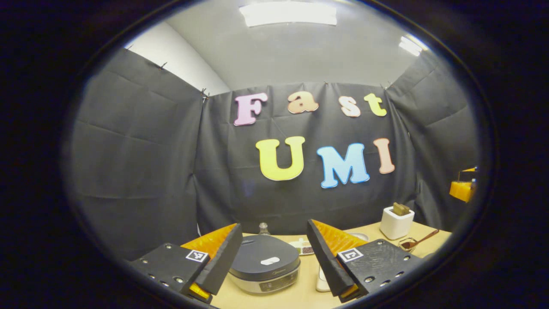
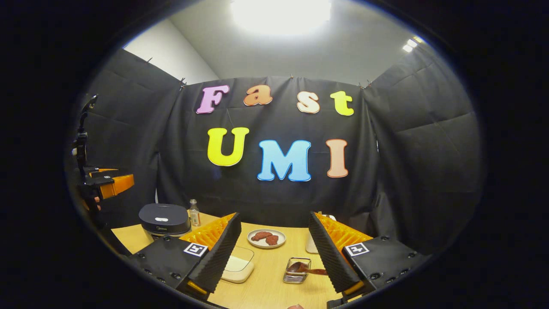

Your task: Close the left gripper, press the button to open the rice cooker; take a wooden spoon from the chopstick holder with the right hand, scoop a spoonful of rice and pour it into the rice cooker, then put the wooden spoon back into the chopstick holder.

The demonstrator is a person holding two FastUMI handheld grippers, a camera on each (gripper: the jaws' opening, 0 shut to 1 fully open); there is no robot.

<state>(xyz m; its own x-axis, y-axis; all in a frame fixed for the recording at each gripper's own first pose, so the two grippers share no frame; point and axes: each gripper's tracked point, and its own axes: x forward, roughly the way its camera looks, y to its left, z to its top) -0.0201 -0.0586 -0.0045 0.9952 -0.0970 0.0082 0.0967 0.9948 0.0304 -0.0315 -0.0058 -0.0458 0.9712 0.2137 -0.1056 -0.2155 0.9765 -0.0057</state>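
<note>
Left gripper view showed the left gripper [image 1: 274, 262] spread wide above the closed dark-grey round rice cooker [image 1: 264, 268] on the wooden table [image 1: 300, 292]. Right gripper view showed the right gripper [image 2: 274, 257] also spread, the brown wooden spoon [image 2: 305, 269] resting in a small wire basket [image 2: 297, 271].

In the left gripper view, the rice cooker [image 1: 263, 264] sits on the counter [image 1: 300, 296] between the left gripper's [image 1: 274, 274] 2 spread fingers, lid down. A small bottle [image 1: 263, 228] stands behind it. To its right lies a small dish [image 1: 302, 248]; farther right stands the chopstick holder [image 1: 396, 222], with the wooden spoon [image 1: 422, 239] resting in a small container [image 1: 407, 245] just before it.
</note>
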